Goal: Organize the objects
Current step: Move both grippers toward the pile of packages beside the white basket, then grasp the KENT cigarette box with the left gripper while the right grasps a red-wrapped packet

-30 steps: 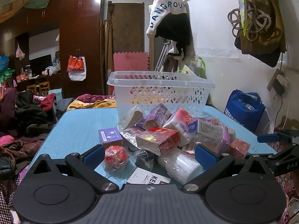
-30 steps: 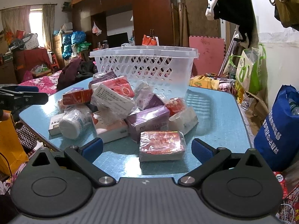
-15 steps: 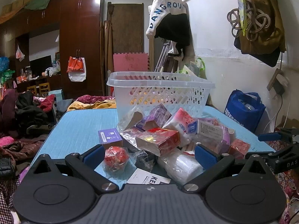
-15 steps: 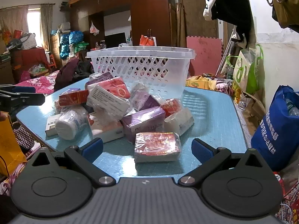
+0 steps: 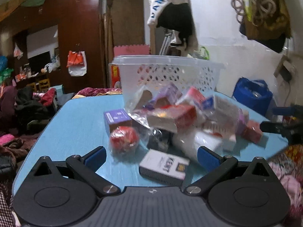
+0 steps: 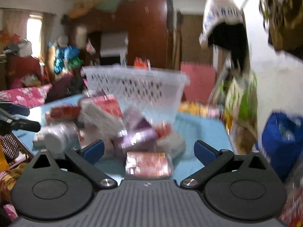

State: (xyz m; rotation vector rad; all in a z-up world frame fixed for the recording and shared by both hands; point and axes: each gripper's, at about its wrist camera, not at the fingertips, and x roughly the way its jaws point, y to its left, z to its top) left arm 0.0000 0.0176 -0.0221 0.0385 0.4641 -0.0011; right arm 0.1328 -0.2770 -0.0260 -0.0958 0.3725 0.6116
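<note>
- The left hand-held gripper (image 5: 151, 156) is seen with its blue-padded fingers spread wide; nothing is pinched between them.
- Between those fingers, just ahead, a white and grey carton (image 5: 164, 165) is seen lying flat on the blue worktop (image 5: 75, 121).
- Ahead and slightly to the left of it, a red ball in clear wrap (image 5: 124, 138) is found, touching a purple box (image 5: 117, 118) behind it.
- Further ahead, a heap of wrapped packets is piled, topped by a red box (image 5: 171, 118); behind the heap a white perforated basket (image 5: 168, 74) stands upright on the worktop.
- At the far right of the left wrist view, the other gripper's dark fingers are glimpsed beside the worktop's edge.
- The right hand-held gripper (image 6: 149, 151) is likewise shown spread apart and holding nothing; its view is heavily blurred.
- Just ahead between its fingers, a red packet in clear wrap (image 6: 148, 164) lies on the worktop (image 6: 200, 130).
- Beyond it a purple packet (image 6: 137, 139) is seen, and to the left ahead a white round container (image 6: 56, 137) lies on its side.
- The basket (image 6: 136, 89) is seen behind the heap, well ahead of the right hand-held gripper.
- A blue bag (image 6: 282, 138) is placed off the worktop to the right.
</note>
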